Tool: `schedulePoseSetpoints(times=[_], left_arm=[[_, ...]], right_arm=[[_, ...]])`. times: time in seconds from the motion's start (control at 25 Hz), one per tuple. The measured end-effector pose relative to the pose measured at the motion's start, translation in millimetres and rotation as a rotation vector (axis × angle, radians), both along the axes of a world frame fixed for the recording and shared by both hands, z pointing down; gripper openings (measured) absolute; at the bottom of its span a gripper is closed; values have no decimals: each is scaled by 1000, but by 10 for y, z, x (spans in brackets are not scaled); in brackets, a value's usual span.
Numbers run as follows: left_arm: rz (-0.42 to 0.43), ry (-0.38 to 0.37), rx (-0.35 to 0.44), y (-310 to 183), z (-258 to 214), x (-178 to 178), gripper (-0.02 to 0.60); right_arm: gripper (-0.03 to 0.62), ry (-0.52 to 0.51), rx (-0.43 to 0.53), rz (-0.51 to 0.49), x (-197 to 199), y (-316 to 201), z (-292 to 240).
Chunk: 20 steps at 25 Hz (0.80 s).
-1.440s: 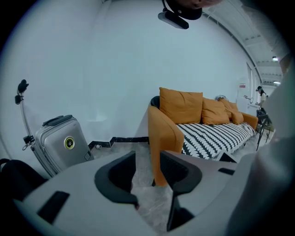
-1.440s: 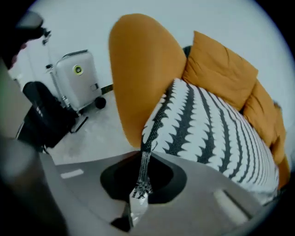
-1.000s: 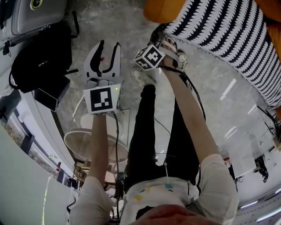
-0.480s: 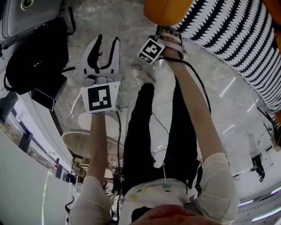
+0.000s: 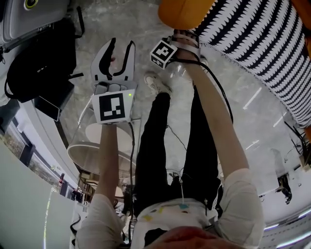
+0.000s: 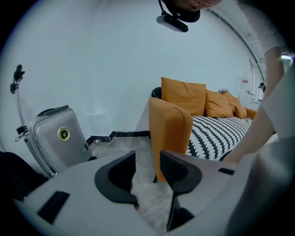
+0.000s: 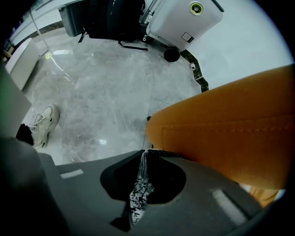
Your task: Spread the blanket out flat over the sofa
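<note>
The blanket (image 5: 252, 34) is draped over the sofa (image 5: 182, 12) at right, and its edge is pinched in the closed right gripper (image 7: 144, 159). The left gripper (image 6: 147, 159) is held open and empty. The suitcase (image 5: 29, 14), far left, is zipped shut.

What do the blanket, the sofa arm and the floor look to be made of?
Blanket: soft knit or woven fabric, matte, black-and-white pattern, bunching where pinched.
Sofa arm: orange upholstery, probably smooth leatherette, with a stitched seam.
Floor: polished grey stone or marble-look tile, with glossy reflections and joints.
</note>
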<state>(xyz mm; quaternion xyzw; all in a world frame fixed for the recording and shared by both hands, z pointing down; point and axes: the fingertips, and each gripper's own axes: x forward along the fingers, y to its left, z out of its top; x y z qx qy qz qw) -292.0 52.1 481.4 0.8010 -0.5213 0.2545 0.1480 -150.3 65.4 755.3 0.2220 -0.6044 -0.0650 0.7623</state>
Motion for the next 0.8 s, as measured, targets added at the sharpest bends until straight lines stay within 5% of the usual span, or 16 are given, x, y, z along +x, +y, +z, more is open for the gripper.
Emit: schedulePoseSetpoints(times=[0.16,0.32,0.36,0.44,0.48,0.8], left_arm=[[7,27,-18,5,-171,21,167],[28,21,20,-122,-420,122,167],[28,27,26,-137,-472,145,167],[25,36,28,-124,-544,163,167],[24,39,31,-107,-572,166,167],[-2,41,100,-141,-988,411,167]], right_arm=[[9,-13,-35,-32,-34,61,-180],[12,-174,-55,4,-141,5,-381],[40,-208,-78,24,-148,54,-399],[285,-249,-164,68,-163,283,-386],[313,-261,-191,83,-172,390,-389],[312,-459,-131,190,-137,353,-967]])
